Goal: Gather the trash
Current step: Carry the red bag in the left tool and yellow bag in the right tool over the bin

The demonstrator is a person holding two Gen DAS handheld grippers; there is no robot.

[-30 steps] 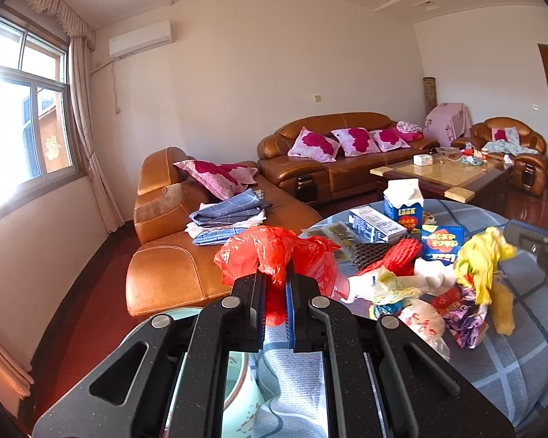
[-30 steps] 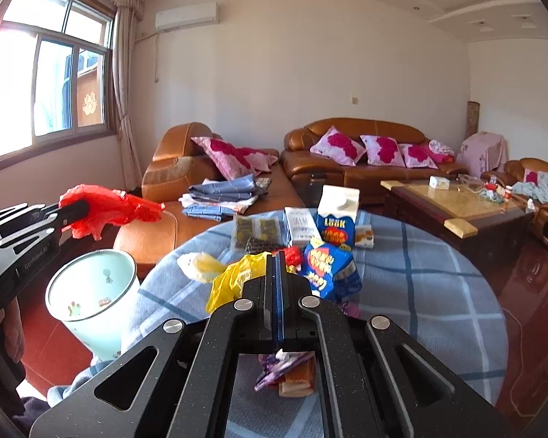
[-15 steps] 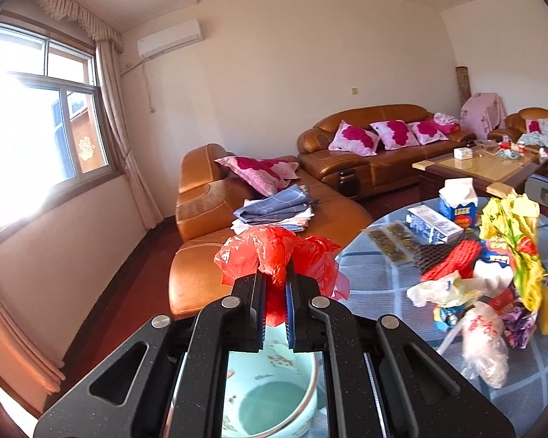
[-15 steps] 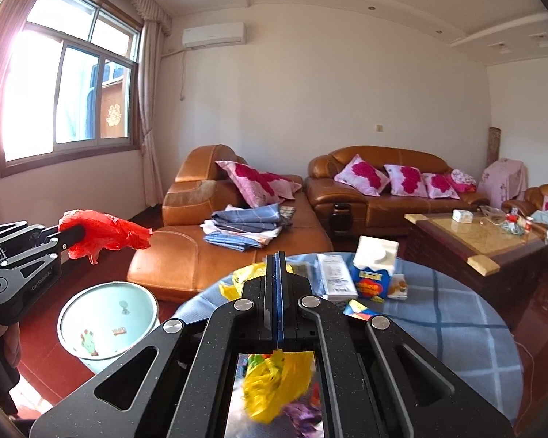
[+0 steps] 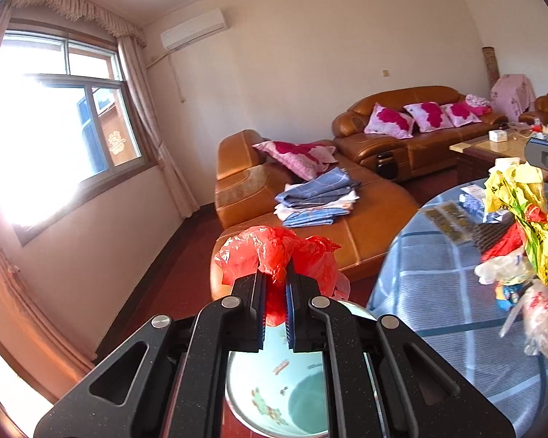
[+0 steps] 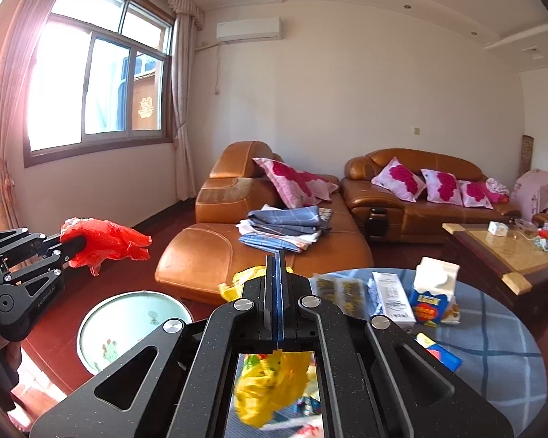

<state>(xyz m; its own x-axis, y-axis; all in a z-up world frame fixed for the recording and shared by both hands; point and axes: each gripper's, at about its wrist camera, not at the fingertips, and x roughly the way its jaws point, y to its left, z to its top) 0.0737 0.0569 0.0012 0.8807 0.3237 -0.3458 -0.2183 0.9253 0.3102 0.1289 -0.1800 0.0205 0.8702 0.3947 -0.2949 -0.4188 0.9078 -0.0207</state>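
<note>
Crumpled red plastic bag (image 5: 279,255) sits pinched between the fingers of our left gripper (image 5: 275,284), centre frame, above the pale green round bin (image 5: 274,394) at the bottom. Our right gripper (image 6: 275,284) clamps a crinkled yellow plastic wrapper (image 6: 270,387), low centre, over the blue checked round table (image 6: 493,332).

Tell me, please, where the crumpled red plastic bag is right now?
The crumpled red plastic bag is pinched in the left gripper, held above the pale green bin on the floor, left of the blue checked table.
</note>
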